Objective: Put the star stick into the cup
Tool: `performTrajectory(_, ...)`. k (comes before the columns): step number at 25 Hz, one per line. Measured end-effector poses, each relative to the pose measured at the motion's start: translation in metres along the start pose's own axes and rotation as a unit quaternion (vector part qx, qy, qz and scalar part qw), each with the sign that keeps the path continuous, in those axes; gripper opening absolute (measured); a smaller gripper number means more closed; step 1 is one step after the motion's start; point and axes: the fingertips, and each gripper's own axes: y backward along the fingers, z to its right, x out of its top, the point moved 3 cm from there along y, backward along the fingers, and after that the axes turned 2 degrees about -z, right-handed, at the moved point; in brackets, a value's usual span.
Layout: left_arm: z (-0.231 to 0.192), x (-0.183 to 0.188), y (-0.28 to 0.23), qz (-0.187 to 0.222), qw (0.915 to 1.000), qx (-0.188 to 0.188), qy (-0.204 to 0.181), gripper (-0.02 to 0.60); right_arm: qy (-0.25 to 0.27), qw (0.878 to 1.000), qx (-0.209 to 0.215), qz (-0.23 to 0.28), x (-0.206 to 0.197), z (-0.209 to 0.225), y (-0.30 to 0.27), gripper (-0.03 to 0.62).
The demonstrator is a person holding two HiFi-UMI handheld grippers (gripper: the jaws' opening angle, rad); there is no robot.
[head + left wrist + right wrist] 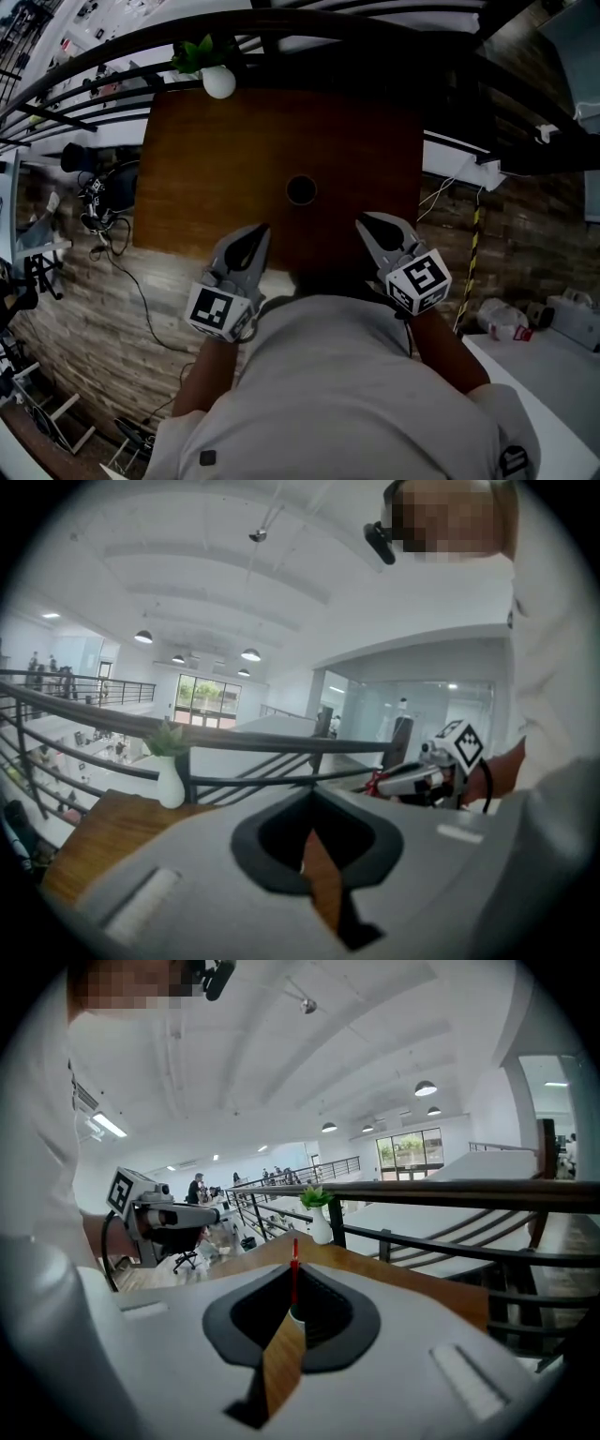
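Note:
A dark cup point(301, 189) stands in the middle of the brown wooden table point(216, 169). In the right gripper view a thin red stick point(293, 1283) stands upright in the cup point(296, 1314), seen through the gap behind the jaws. No star shows on it. My left gripper point(253, 234) and right gripper point(368, 225) hover over the table's near edge, on either side of the cup and short of it. Both are shut with nothing between the jaws. The left gripper view shows the right gripper point(427, 775) across from it.
A white vase with a green plant point(216, 77) stands at the table's far left corner, against a dark railing point(375, 28). The floor beside the table holds cables and stands at the left point(103, 225). A white surface point(553, 375) lies at the lower right.

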Motion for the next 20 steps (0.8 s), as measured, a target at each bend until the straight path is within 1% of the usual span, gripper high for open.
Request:
performTrajectory(2,-0.003,-0.003,-0.007,-0.004,1.0000,0.005,0.001,0.003,0.000,1.000,0.003,-0.011,-0.004,0.006,-0.008,0.021)
performTrajectory(5,-0.010,-0.006,-0.019,-0.015,0.9998,0.007,0.014,0.003,0.005,1.000,0.005,-0.029,-0.011,0.015,-0.021,0.021)
performTrajectory(10,-0.022,-0.024,-0.033,-0.027,0.9993,0.006,0.025,0.003,0.001,0.999,0.013,-0.050,-0.022,0.025,-0.041,0.023)
performTrajectory(15,-0.034,-0.045,-0.046,-0.047,0.9982,0.013,0.036,0.003,-0.001,0.998,0.016,-0.066,-0.029,0.034,-0.058,0.023)
performTrajectory(20,-0.047,-0.055,-0.056,-0.055,0.9968,0.019,0.053,0.003,-0.006,0.997,0.022,-0.080,-0.034,0.043,-0.075,0.023)
